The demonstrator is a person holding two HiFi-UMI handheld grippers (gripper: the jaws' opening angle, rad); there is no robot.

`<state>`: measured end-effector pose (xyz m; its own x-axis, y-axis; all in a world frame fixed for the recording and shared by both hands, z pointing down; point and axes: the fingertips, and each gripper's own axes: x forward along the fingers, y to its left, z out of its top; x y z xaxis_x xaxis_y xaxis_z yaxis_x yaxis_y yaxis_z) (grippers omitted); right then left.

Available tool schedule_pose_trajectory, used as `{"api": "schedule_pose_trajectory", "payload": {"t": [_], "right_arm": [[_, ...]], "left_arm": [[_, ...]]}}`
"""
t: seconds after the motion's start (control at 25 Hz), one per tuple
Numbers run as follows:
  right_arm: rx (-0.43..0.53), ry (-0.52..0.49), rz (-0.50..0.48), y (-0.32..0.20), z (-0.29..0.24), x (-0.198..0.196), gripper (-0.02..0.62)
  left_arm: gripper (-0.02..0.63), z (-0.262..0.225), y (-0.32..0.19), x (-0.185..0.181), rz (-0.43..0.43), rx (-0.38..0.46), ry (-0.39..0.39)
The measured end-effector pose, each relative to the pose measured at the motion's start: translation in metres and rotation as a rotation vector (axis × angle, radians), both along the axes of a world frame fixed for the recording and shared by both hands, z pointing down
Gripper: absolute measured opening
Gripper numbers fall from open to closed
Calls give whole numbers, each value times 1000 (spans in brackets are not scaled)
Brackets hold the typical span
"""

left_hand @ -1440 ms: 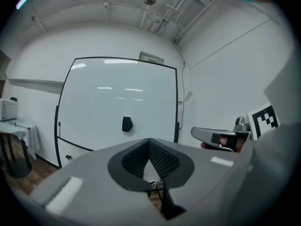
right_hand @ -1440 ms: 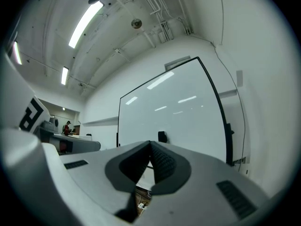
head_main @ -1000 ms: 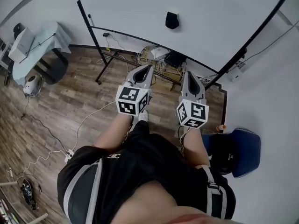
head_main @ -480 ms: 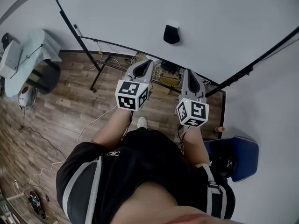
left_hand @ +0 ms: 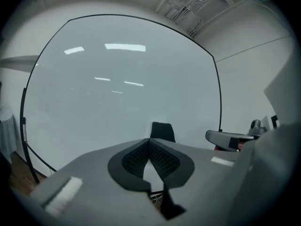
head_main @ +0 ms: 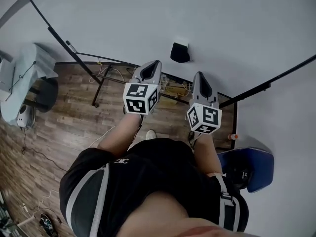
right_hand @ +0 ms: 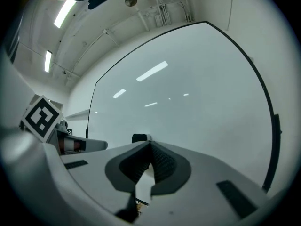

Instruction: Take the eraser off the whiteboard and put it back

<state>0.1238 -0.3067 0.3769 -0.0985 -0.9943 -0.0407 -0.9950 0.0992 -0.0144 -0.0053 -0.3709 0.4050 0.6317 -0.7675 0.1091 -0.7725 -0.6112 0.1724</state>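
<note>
A black eraser (head_main: 179, 53) sticks to the whiteboard (head_main: 163, 19), straight ahead and between my two grippers. It peeks just over the tips in the left gripper view as the eraser (left_hand: 162, 131) and in the right gripper view as the eraser (right_hand: 139, 138). My left gripper (head_main: 153, 64) is shut and empty, a short way short of the board. My right gripper (head_main: 198, 76) is shut too, jaw tips meeting, nothing held. Both point level at the whiteboard (left_hand: 122, 88), whose surface (right_hand: 188, 102) is blank.
The board's black stand legs (head_main: 96, 90) rest on a wood floor (head_main: 64, 127) with tangled cables (head_main: 175, 85) under the board. A blue chair (head_main: 249, 169) stands at my right. A covered table (head_main: 22, 80) is at the left.
I have walked closer to the whiteboard; it fills more of the head view and the eraser now sits nearer the gripper tips. Both grippers stay shut.
</note>
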Motion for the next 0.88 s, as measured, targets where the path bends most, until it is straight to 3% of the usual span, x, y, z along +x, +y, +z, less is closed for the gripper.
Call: {"api": "schedule_pose_trajectory", "payload": {"t": [0.32, 0.36, 0.44, 0.48, 0.64, 0.88], "right_arm": [[-10, 3, -68, -25, 2, 16, 5], [-7, 5, -74, -25, 1, 18, 5], [-13, 2, -83, -29, 3, 21, 5], [-19, 0, -87, -29, 5, 23, 5], [-17, 12, -97, -30, 6, 31, 5], [-15, 2, -62, -28, 7, 61, 5]], "left_arm": [[14, -6, -14, 34, 32, 44, 23], [47, -8, -14, 41, 50, 56, 16], [196, -10, -15, 53, 81, 77, -10], [238, -10, -16, 58, 81, 85, -27], [256, -2, -28, 63, 36, 87, -71], [279, 11, -41, 78, 36, 65, -150]]}}
